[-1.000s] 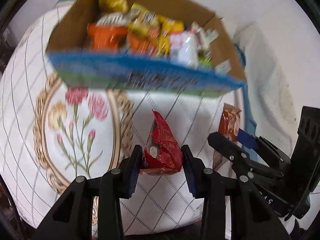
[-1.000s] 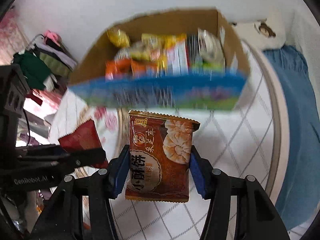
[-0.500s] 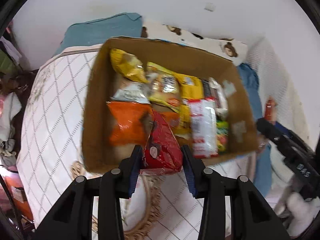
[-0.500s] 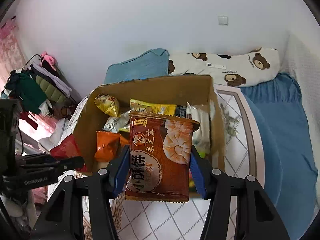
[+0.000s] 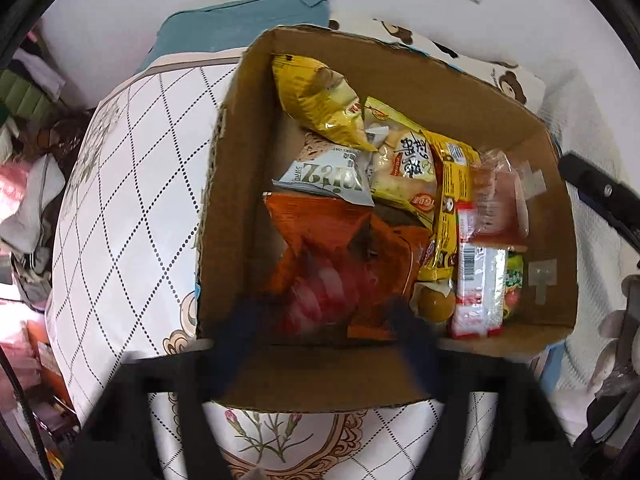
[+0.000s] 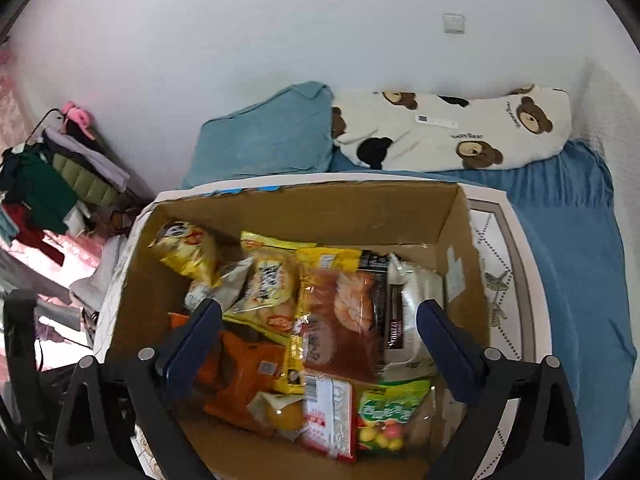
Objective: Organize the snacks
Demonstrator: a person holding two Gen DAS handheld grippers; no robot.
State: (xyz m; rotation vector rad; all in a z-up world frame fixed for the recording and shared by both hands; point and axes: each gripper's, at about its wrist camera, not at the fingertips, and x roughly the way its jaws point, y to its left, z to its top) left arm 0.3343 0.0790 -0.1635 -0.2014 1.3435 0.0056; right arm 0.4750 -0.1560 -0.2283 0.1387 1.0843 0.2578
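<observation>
Right wrist view looks down into the box on the bed, the right claw spread wide above it, its jaws having just opened; the brown packet lies loose inside the box, below and between the pads, touching neither. Left wrist view shows the left claw blurred over the box's near wall, jaws just opened and apart, with the red packet smeared inside the box on the orange bag.
</observation>
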